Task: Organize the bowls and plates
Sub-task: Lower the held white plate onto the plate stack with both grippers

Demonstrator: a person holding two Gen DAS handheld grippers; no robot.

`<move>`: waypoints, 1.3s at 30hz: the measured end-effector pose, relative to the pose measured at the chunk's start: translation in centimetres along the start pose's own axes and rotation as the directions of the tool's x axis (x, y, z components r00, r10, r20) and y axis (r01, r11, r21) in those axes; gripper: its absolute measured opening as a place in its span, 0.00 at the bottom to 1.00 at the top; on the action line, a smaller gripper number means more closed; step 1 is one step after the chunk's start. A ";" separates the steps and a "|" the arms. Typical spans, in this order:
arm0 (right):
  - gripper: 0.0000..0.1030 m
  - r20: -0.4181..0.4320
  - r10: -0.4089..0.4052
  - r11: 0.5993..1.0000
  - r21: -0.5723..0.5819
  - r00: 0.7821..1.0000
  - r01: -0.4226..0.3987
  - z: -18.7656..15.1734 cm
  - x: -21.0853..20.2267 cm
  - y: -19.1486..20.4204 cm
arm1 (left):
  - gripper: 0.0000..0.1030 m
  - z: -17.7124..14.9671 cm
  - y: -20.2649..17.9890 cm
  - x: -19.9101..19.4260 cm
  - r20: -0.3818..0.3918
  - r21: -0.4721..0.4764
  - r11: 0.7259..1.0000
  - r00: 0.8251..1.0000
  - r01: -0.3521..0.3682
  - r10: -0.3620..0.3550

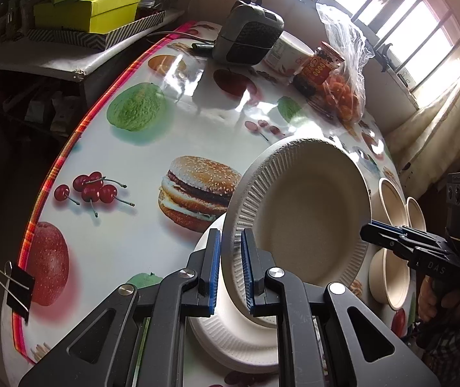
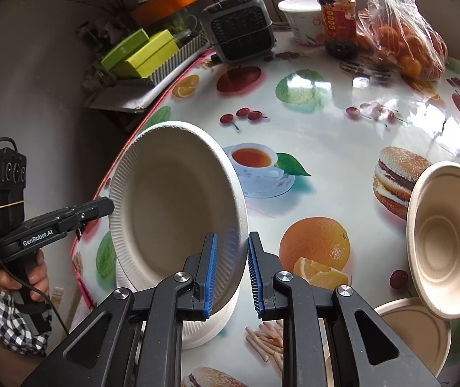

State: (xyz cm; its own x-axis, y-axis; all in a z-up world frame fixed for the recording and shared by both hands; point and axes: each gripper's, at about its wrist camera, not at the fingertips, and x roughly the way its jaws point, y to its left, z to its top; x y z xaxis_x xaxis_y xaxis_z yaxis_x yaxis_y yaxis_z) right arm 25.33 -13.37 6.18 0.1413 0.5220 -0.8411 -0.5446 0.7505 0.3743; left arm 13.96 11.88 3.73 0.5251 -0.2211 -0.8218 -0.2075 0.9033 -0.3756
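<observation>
My left gripper point(image 1: 231, 269) is shut on the ribbed rim of a white paper plate point(image 1: 307, 213) and holds it tilted on edge above a stack of white paper plates point(image 1: 230, 338). The held plate also shows in the right wrist view point(image 2: 171, 203), with the left gripper point(image 2: 109, 206) at its left rim. My right gripper point(image 2: 231, 277) is open, its jaws either side of that plate's right rim, not touching. It shows in the left wrist view point(image 1: 367, 233) at the plate's right edge. Beige paper bowls point(image 2: 445, 238) stand at the right, also in the left wrist view point(image 1: 391, 277).
A fruit-print tablecloth covers the table point(image 1: 126, 148). At the back stand a small grey heater point(image 1: 249, 32), a white cup point(image 2: 300, 19), a sauce jar point(image 2: 339, 19) and a bag of oranges point(image 2: 400, 42). Green boxes point(image 1: 91, 6) sit on a side shelf. A binder clip point(image 1: 17, 283) grips the table edge.
</observation>
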 end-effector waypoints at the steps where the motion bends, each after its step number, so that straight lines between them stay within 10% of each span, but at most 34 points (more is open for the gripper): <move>1: 0.18 -0.002 0.000 1.000 0.000 1.000 0.000 -0.2 0.0 0.1 | 0.13 -0.2 0.1 -0.1 0.000 0.000 1.000 1.000 -0.001 0.001; 39: 0.19 -0.066 -0.018 1.000 -0.024 0.998 0.017 -2.9 2.5 1.8 | 0.13 -3.3 2.1 0.5 -0.070 -0.042 0.999 0.997 -0.018 0.015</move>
State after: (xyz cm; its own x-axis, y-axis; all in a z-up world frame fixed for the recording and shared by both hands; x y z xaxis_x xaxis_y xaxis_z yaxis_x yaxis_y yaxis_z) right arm 22.27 -11.88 3.67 0.0967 0.4804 -0.8717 -0.5621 0.7492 0.3505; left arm 11.08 12.46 1.16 0.4633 -0.2325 -0.8552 -0.2515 0.8908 -0.3784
